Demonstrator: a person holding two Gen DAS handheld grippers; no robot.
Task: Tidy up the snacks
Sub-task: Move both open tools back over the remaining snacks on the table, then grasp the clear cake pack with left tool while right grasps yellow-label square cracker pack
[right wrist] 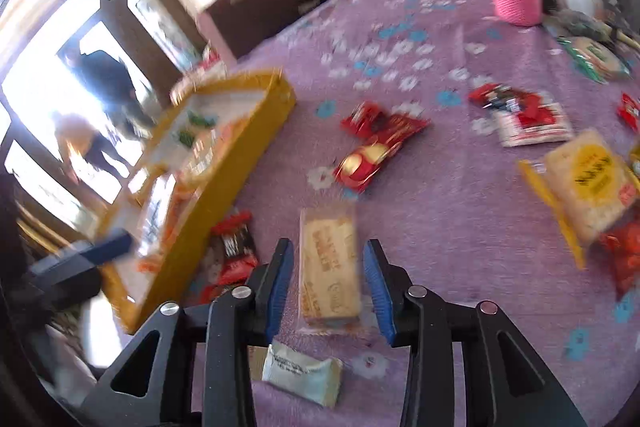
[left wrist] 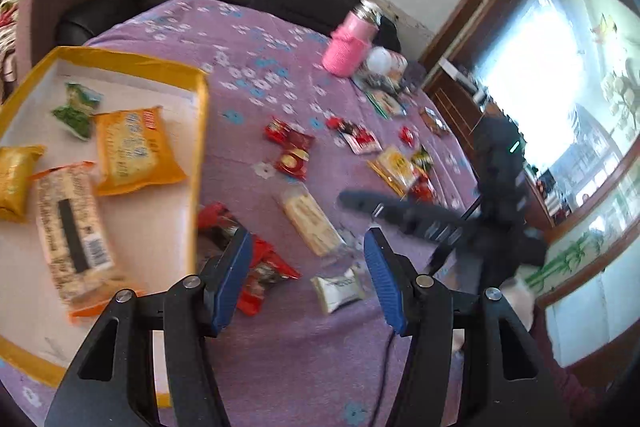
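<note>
No legible text on any wrapper

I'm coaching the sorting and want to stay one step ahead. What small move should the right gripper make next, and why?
Probably close the right gripper onto the clear-wrapped cracker bar. The bar lies lengthwise between its blue pads, which look just short of touching it, and the yellow tray already holding snacks waits close by on the left.

Purple flowered cloth [left wrist: 280, 347] under a yellow tray [left wrist: 120, 61], scattered snack packets [left wrist: 294, 151], pink bottle [left wrist: 350, 45].
</note>
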